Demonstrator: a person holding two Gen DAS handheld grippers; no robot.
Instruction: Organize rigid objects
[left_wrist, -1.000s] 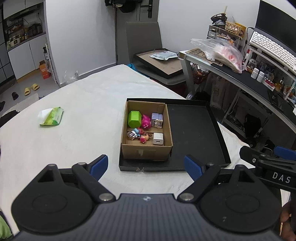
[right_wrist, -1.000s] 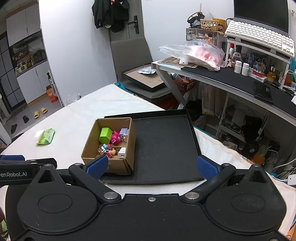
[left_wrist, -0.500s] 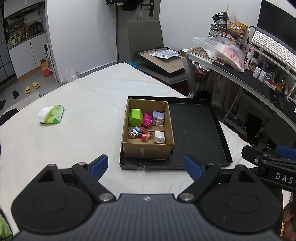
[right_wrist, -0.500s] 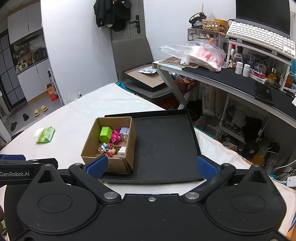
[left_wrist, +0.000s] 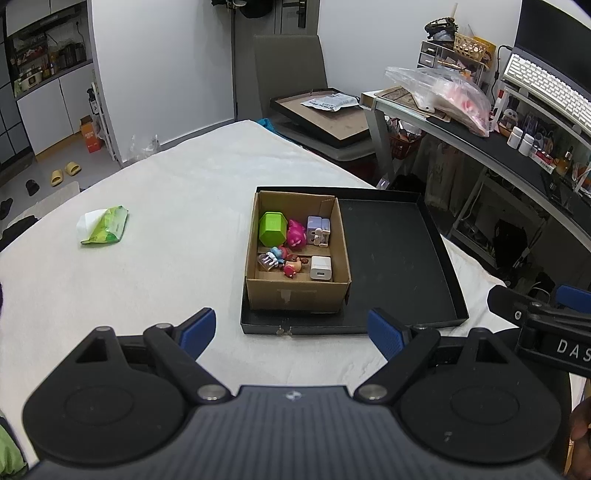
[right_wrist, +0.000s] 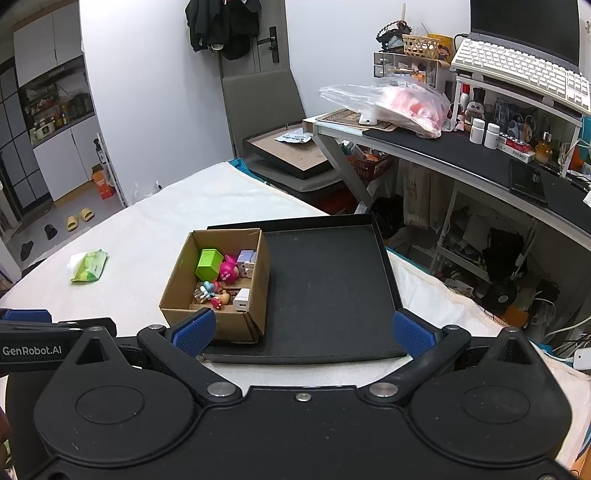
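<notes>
Near the left edge of the white-covered tabletop (left_wrist: 177, 206): a green wipes packet (left_wrist: 105, 229), lying flat. Beyond the far edge: a grey chair (left_wrist: 290, 70) bearing a framed board (left_wrist: 325, 118). Off the right side: a cluttered desk (right_wrist: 424, 142) carrying a clear plastic bag (right_wrist: 391, 105), two white bottles (right_wrist: 484, 133), and a white keyboard (right_wrist: 517, 70) up on a shelf. On the floor, far left: yellow slippers (left_wrist: 65, 172).
</notes>
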